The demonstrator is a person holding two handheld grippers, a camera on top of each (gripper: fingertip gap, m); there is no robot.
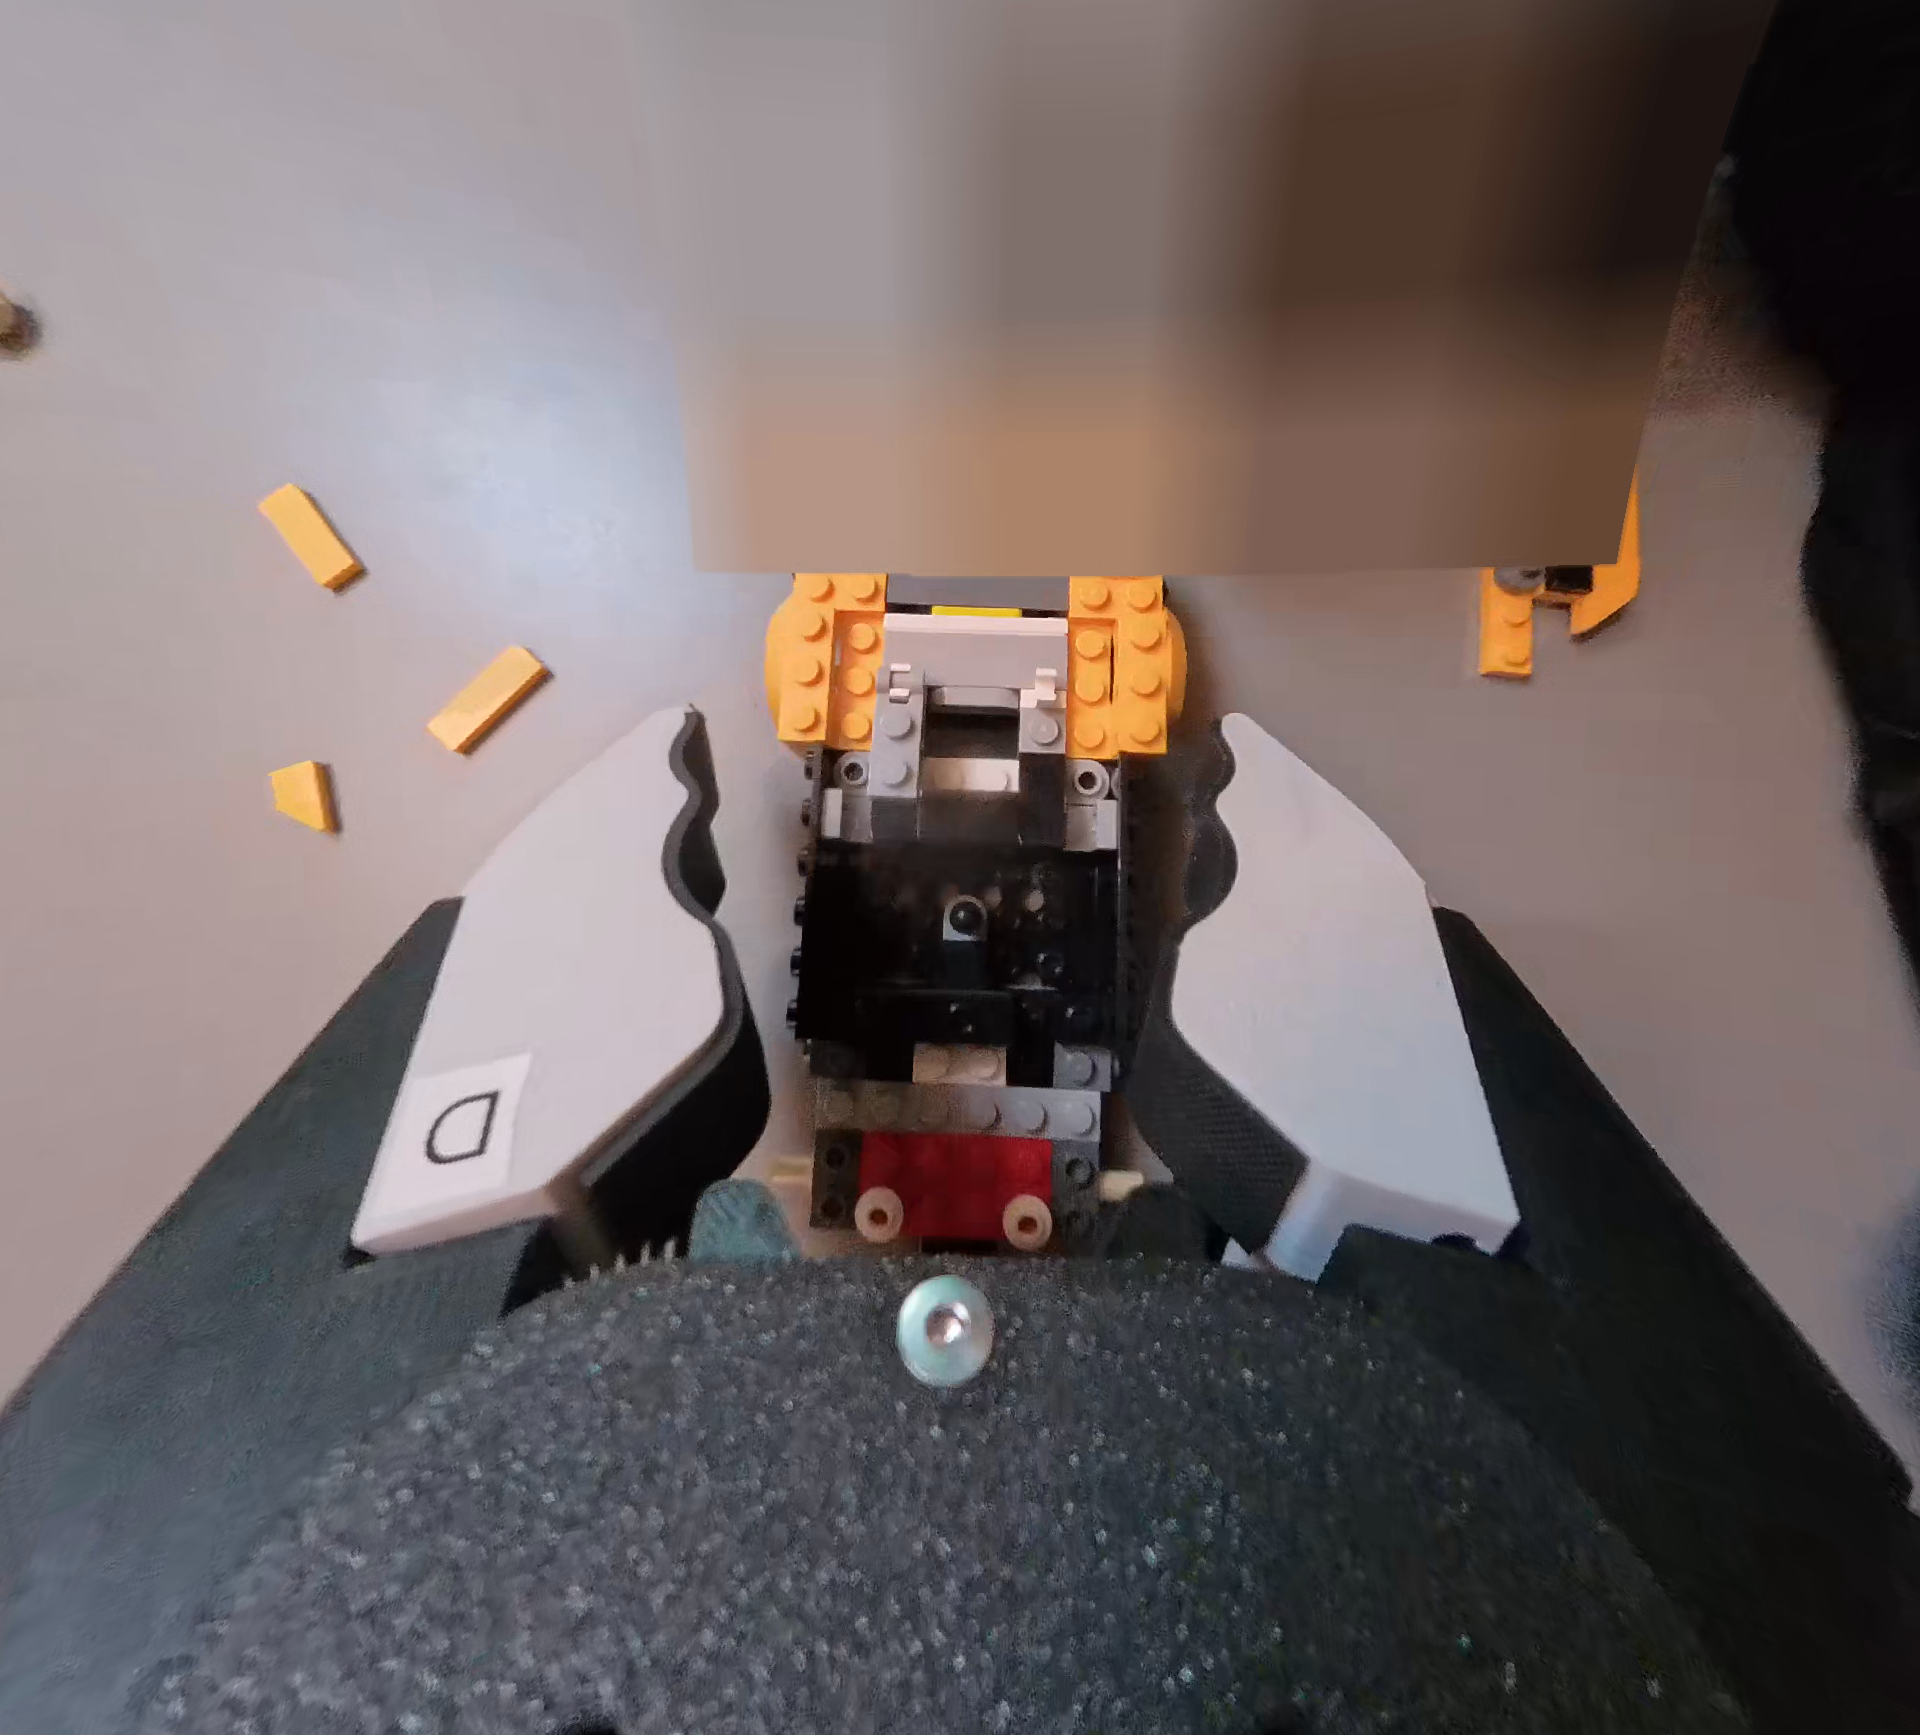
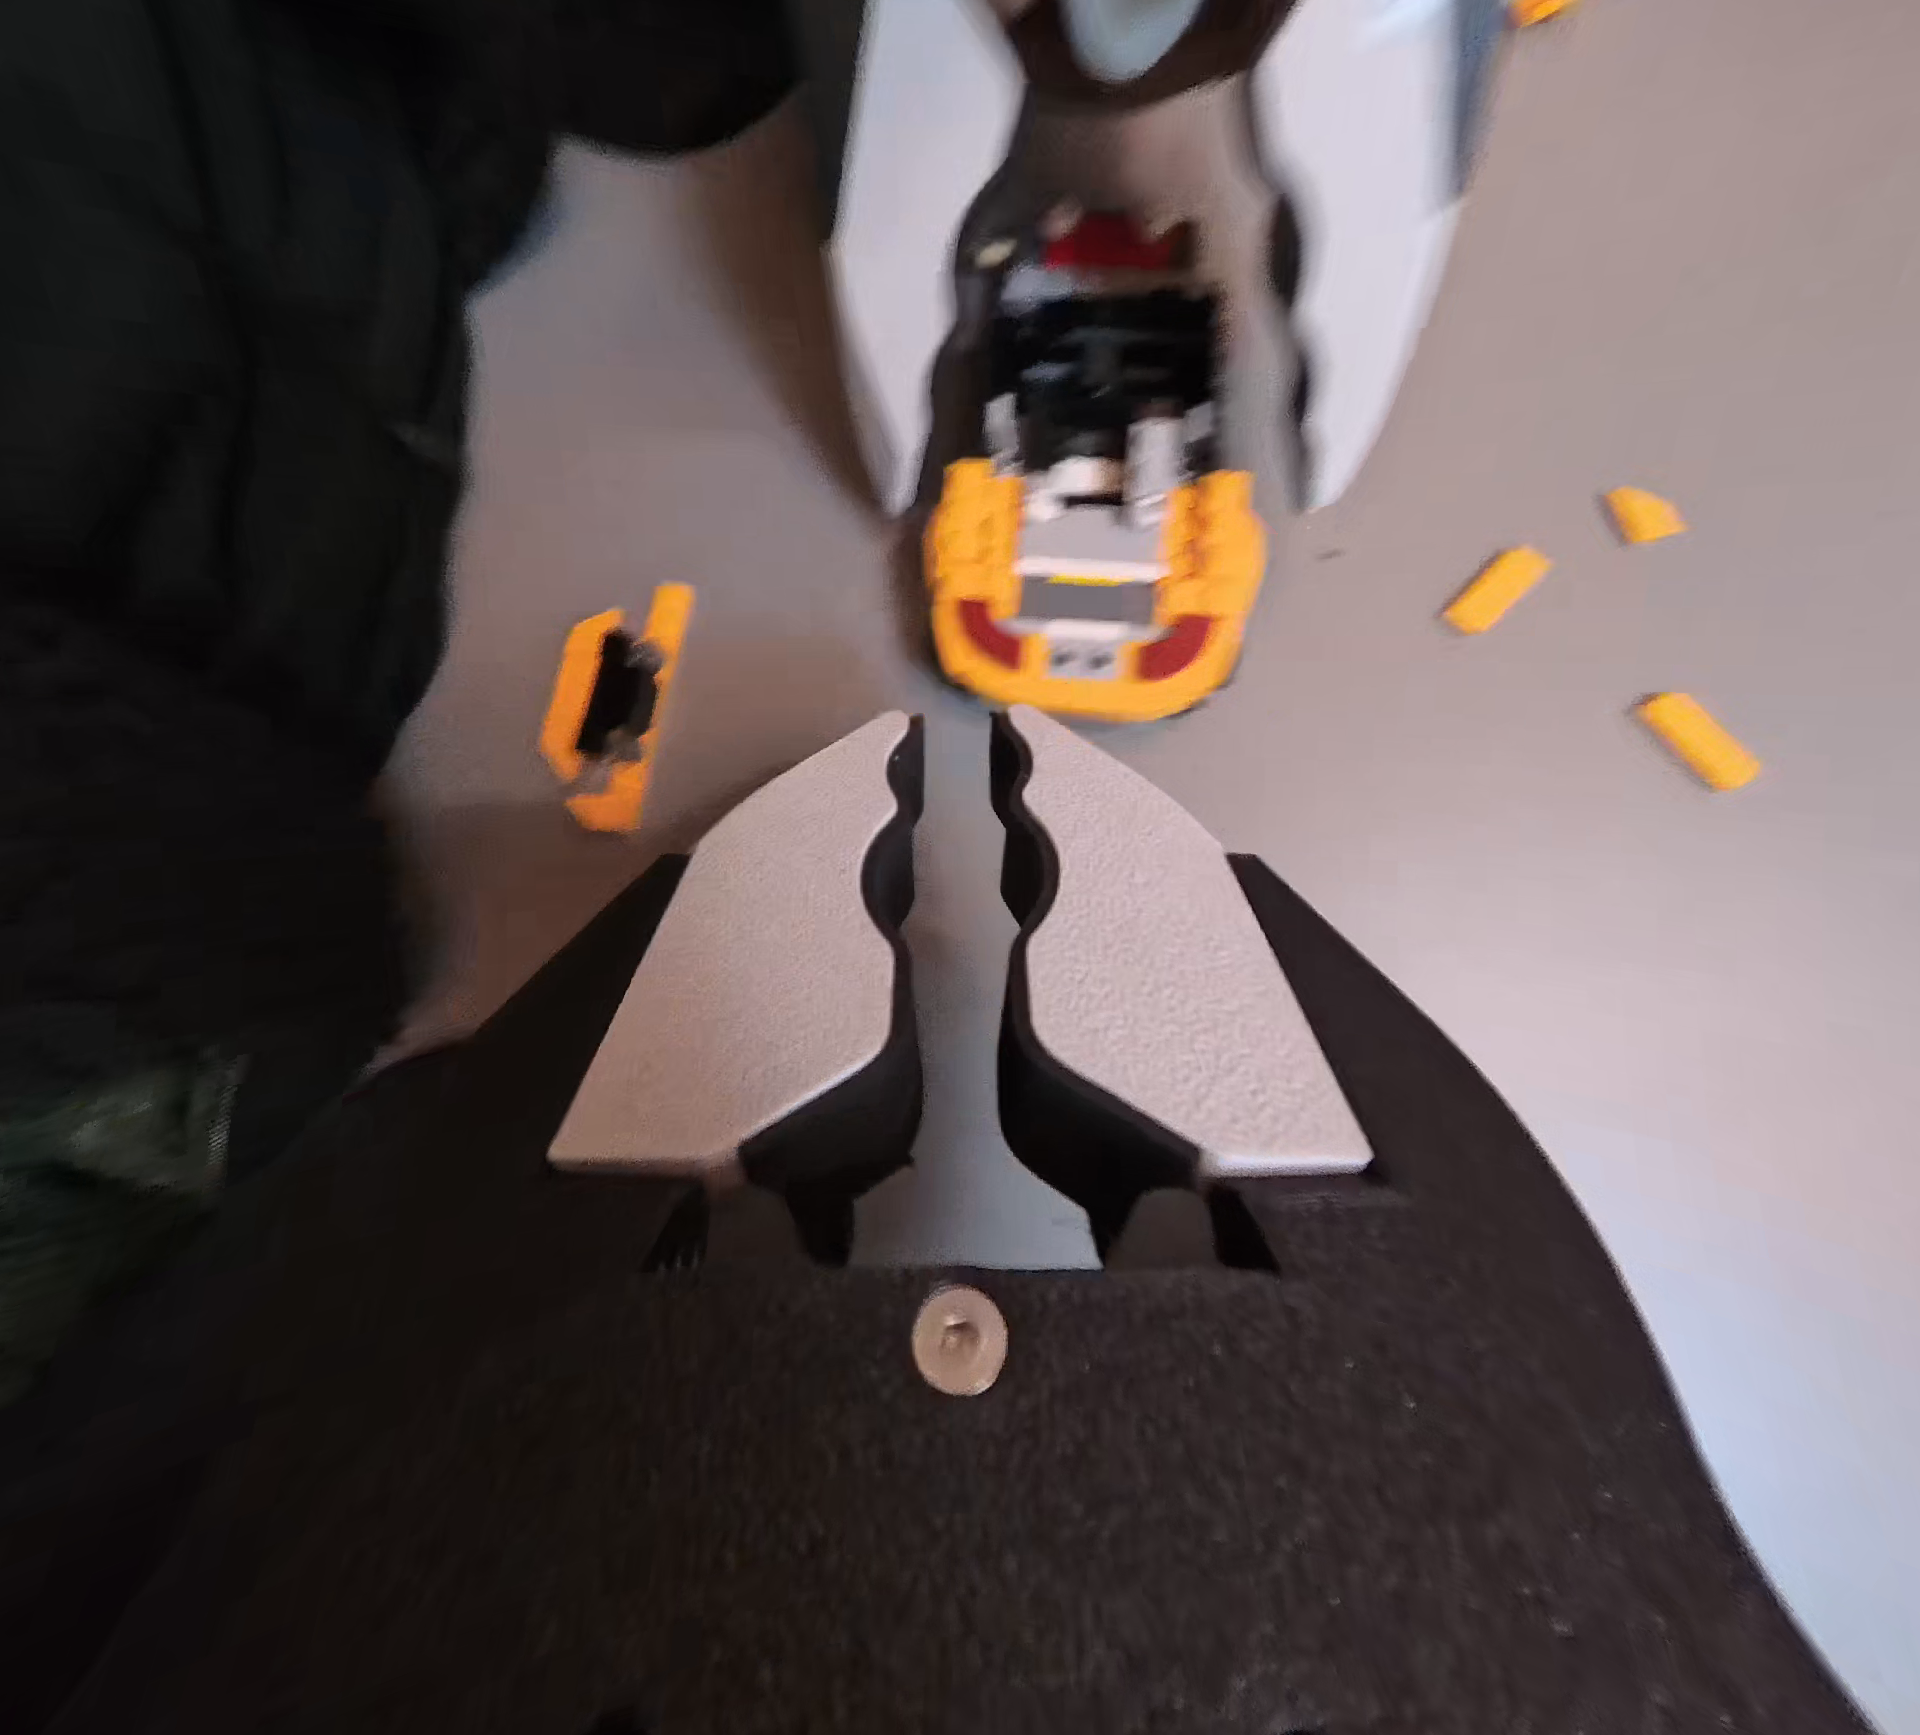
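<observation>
Starting at your left on the grey table (image 1: pixel 312 127), three loose orange tiles lie apart from one another: a long one farthest out (image 1: pixel 312 535), a second long one (image 1: pixel 486 698) nearer the model, and a small wedge-shaped one (image 1: pixel 307 794). None of them touches anything else.

Next comes your left gripper (image 1: pixel 961 719). Its jaws stand wide and straddle the brick car (image 1: pixel 961 916), which sits on the table between them with its red end toward the gripper body and its orange studded end past the fingertips. A strip of bare table shows between the left pad (image 1: pixel 694 812) and the car's black side, so you have no grip on it. The right pad's side is too dark to judge. The car looks only partly built, with open black framing and bare studs on top.

Further right, a separate orange and black side piece (image 1: pixel 1507 620) lies near dark clothing (image 1: pixel 1860 438) at the table's edge.

Your right gripper (image 2: pixel 954 729) points at the car's orange end, just short of it. Its jaws are parted by a slim gap showing only table, and they hold nothing.
</observation>
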